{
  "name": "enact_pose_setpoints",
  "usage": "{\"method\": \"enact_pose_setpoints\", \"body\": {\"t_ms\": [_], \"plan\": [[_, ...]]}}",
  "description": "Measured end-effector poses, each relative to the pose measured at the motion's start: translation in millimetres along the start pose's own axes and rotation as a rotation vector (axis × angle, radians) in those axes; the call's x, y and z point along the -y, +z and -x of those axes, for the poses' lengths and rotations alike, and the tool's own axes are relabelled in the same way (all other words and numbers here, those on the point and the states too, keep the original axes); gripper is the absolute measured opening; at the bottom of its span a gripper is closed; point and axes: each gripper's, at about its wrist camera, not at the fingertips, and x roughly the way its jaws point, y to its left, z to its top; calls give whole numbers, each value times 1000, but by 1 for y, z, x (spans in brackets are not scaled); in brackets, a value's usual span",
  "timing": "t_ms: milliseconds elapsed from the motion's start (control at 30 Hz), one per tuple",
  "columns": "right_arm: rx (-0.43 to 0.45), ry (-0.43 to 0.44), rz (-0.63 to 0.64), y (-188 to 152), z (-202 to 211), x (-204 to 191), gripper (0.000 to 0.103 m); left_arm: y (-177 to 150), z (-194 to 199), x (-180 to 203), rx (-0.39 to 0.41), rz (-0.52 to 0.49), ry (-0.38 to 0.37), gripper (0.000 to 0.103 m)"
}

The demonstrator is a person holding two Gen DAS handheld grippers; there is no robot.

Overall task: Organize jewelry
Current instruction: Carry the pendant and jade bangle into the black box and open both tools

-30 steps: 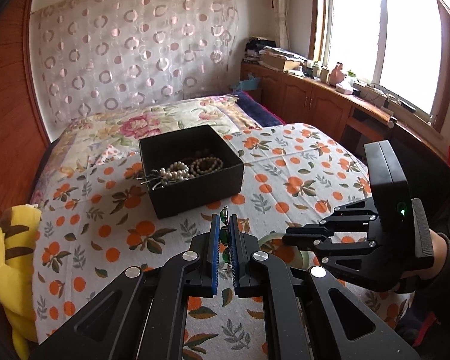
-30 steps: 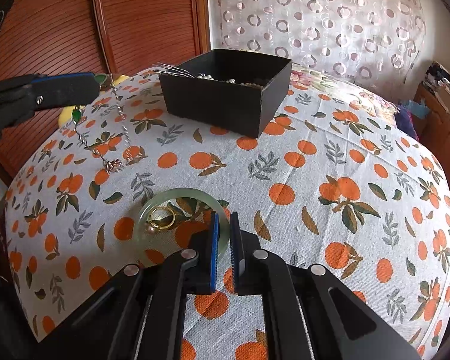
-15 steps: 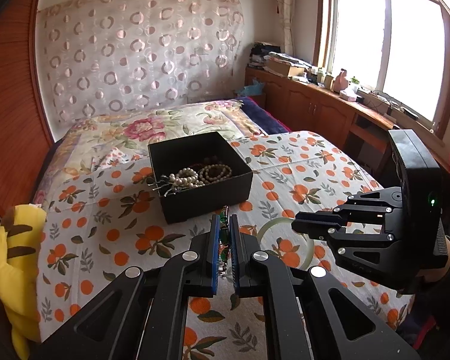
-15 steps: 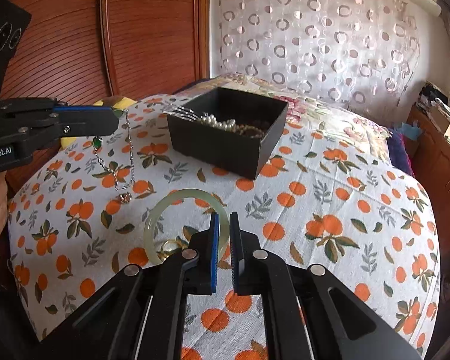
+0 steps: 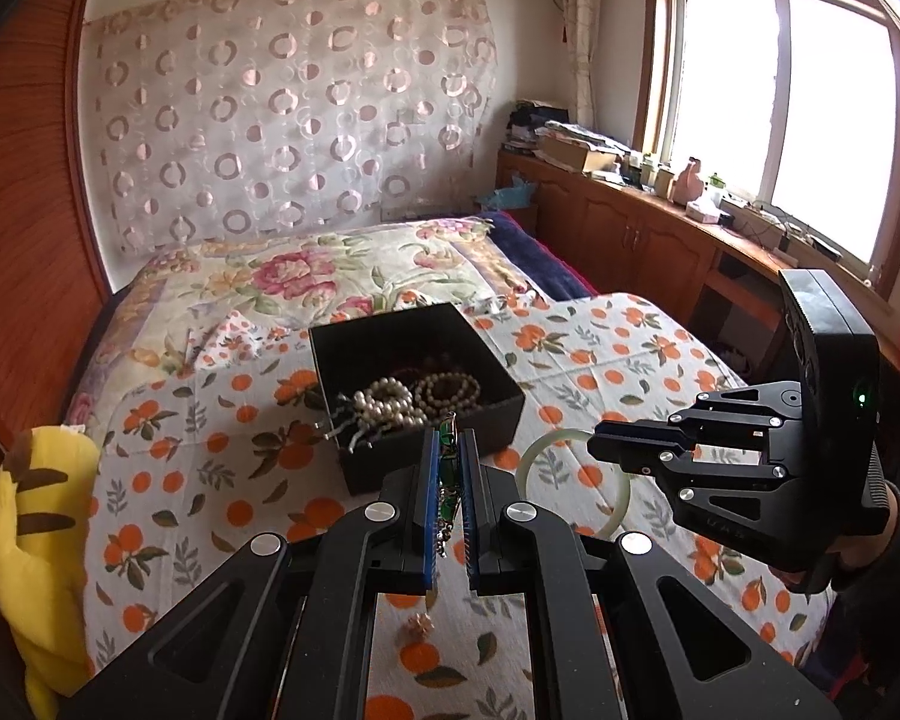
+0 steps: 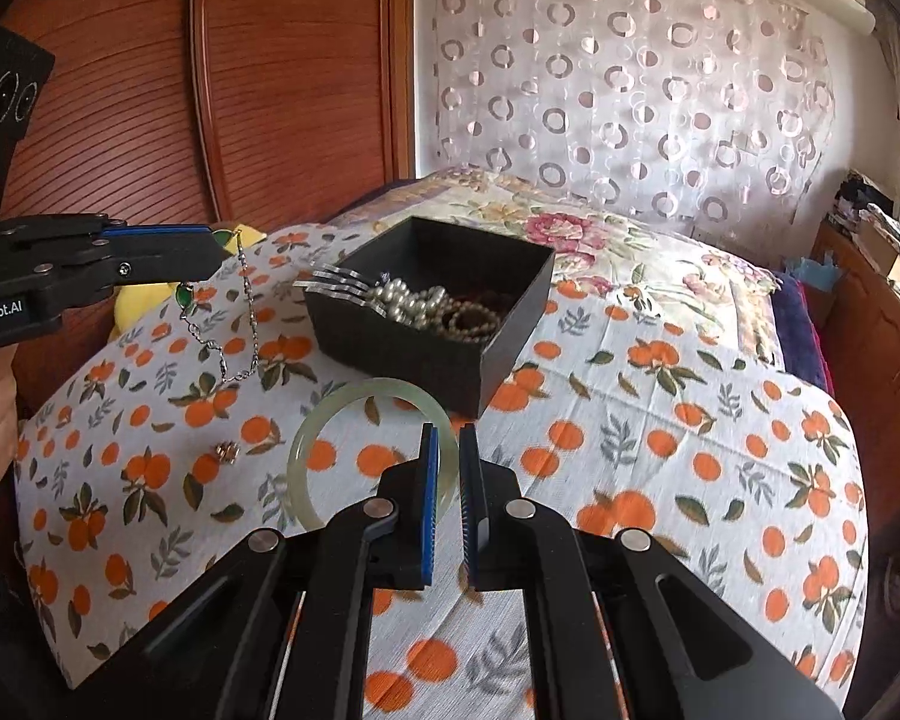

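Note:
My left gripper (image 5: pixel 448 444) is shut on a silver chain necklace with green stones (image 5: pixel 447 467); the chain (image 6: pixel 234 324) hangs from its tip, above the bed and left of the box. The black jewelry box (image 5: pixel 414 387) holds pearl strands (image 5: pixel 384 402) and bead bracelets; it also shows in the right wrist view (image 6: pixel 432 312). A pale green jade bangle (image 6: pixel 330 420) lies on the bedspread in front of the box. My right gripper (image 6: pixel 448 444) is shut and empty, hovering over the bangle's right side. A small gold earring (image 6: pixel 227 452) lies left of the bangle.
The bed has an orange-print cover (image 6: pixel 660 420). A yellow plush toy (image 5: pixel 30 516) lies at the bed's left edge. A wooden wardrobe (image 6: pixel 150 120) stands on the left; low cabinets (image 5: pixel 630 240) under the window stand on the right.
Both grippers have risen and drawn back from the bed. The left one has lifted the necklace higher, so the chain now hangs free. The gold ring beside the bangle is now hidden.

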Motion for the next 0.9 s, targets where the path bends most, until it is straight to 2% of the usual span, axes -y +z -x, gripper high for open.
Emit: {"method": "enact_pose_setpoints", "body": {"t_ms": [533,900], "plan": [[72,7,-15,55,-20,25,8,34,-20,-15,15,6,19,6],[65,17,-14,77,-50,28,8,54,-38,-33,22,21,36,6]]}}
